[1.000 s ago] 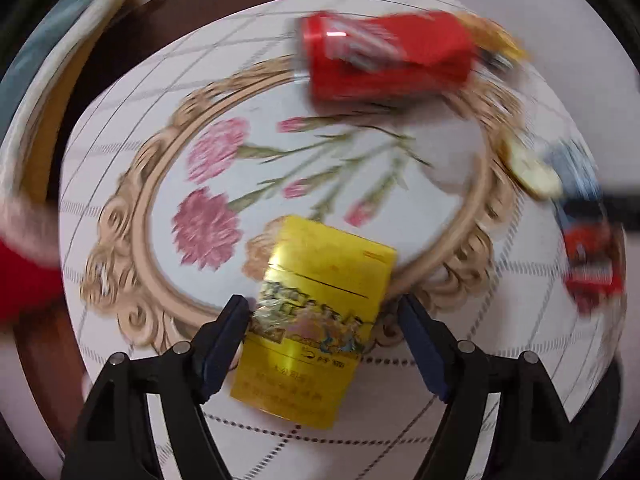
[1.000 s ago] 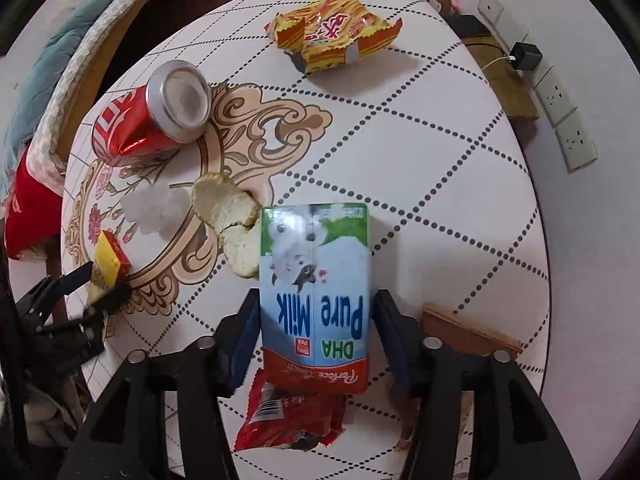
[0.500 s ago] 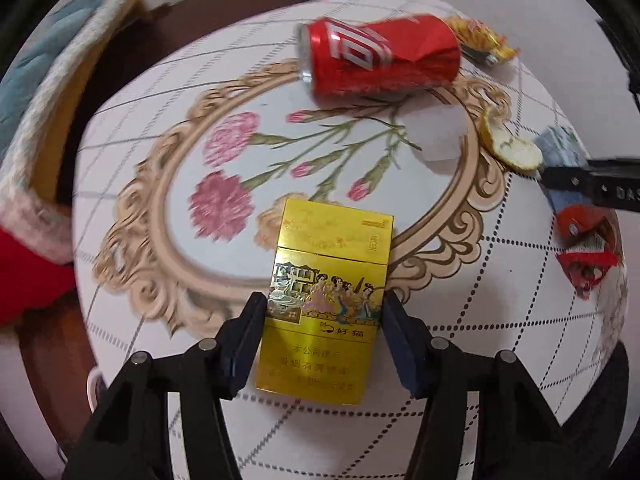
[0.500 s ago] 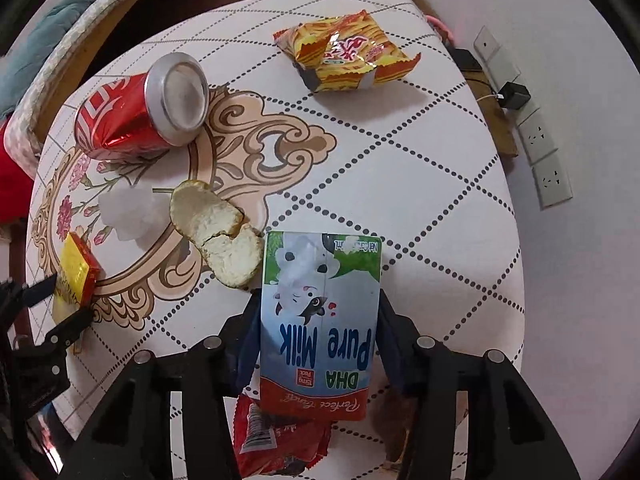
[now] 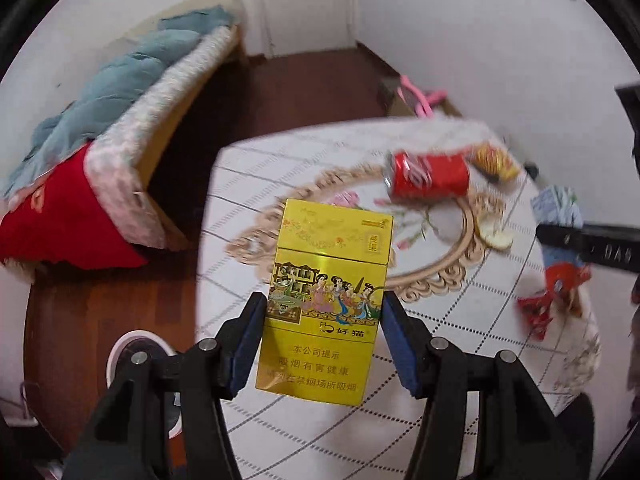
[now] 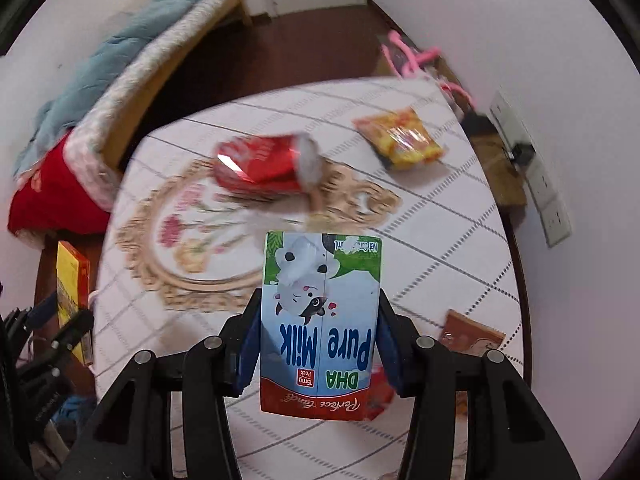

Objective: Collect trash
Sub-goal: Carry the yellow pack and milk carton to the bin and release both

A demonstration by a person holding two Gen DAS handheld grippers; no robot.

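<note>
My left gripper (image 5: 323, 334) is shut on a yellow cigarette pack (image 5: 326, 296) and holds it above the round table (image 5: 280, 432). My right gripper (image 6: 320, 338) is shut on a blue and green "DHA Pure Milk" carton (image 6: 320, 324), also lifted off the table. A red soda can (image 6: 266, 164) lies on its side on the floral pattern; it also shows in the left wrist view (image 5: 428, 176). A yellow snack wrapper (image 6: 400, 138) lies beyond it. A red wrapper (image 5: 554, 292) lies near the table's right edge.
A bread piece (image 5: 494, 234) lies by the can. A brown card (image 6: 472, 334) lies at the table's right side. A bed with a blue blanket (image 6: 120, 52) and red cloth (image 6: 48, 196) stands left. A white round object (image 5: 136, 356) sits on the floor. Wall sockets (image 6: 548, 196) are at right.
Both grippers have risen and tilted up with their loads; the pack and carton left the tabletop and the room beyond came into view.
</note>
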